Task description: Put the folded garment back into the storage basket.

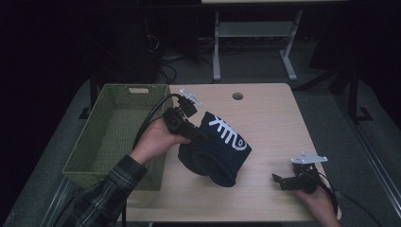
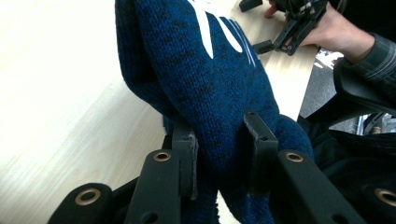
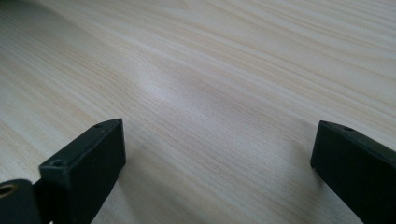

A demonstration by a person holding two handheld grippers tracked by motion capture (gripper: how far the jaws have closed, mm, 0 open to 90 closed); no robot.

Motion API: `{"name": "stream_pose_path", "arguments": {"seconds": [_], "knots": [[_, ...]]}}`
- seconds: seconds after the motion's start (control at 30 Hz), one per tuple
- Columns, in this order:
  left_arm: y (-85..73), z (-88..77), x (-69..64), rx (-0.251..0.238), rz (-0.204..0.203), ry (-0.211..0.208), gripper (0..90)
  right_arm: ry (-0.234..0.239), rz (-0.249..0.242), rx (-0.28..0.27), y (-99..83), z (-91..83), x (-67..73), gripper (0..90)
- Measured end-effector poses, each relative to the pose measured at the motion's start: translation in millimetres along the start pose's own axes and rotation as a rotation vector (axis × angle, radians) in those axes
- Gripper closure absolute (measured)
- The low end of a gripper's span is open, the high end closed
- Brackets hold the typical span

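A dark blue knitted hat [image 1: 215, 149] with white lettering hangs above the middle of the wooden table [image 1: 274, 118]. My left gripper [image 1: 201, 136] is shut on its left edge, the person's left hand behind it. In the left gripper view both pads [image 2: 187, 154] press a thick fold of the blue knit hat [image 2: 210, 79], which stretches away from the jaws. My right gripper [image 1: 278, 180] rests low at the table's front right, held by the other hand. In the right gripper view its jaws stand wide apart over bare wood, right gripper [image 3: 217, 154] open with nothing between them.
A green woven basket [image 1: 116, 135] stands at the table's left side, beside the left hand. A round cable hole [image 1: 237, 96] sits near the table's far edge. Beyond the table are white desk legs [image 1: 216, 52] and cables on the floor.
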State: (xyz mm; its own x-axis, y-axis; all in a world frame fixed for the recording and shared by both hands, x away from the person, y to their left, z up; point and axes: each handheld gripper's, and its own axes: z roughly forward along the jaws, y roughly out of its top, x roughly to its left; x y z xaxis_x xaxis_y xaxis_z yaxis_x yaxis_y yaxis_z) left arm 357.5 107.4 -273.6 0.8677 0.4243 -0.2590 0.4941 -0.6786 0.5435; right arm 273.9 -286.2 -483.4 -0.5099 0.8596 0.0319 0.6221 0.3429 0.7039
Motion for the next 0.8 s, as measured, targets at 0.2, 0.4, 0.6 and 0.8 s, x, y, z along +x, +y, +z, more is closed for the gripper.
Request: {"name": "stream_pose_path", "arguments": {"seconds": [0.2,0.4,0.6,0.8], "knots": [[-0.4,-31.3,2.6,-0.029,-0.025,0.016,70.7,0.0,-0.001,0.0,0.0,0.0,0.0,2.6],[-2.9,-57.0,5.5,-0.043,-0.042,0.049,70.6,-0.001,0.0,0.0,0.0,0.0,-0.1,2.7],[-10.4,-87.3,12.7,-0.068,-0.072,0.076,70.6,-0.003,0.001,-0.002,0.0,0.1,-0.2,2.7],[-24.0,-120.2,18.2,-0.095,-0.111,0.132,70.6,-0.004,0.003,-0.002,0.0,0.1,-0.3,2.7]]}}
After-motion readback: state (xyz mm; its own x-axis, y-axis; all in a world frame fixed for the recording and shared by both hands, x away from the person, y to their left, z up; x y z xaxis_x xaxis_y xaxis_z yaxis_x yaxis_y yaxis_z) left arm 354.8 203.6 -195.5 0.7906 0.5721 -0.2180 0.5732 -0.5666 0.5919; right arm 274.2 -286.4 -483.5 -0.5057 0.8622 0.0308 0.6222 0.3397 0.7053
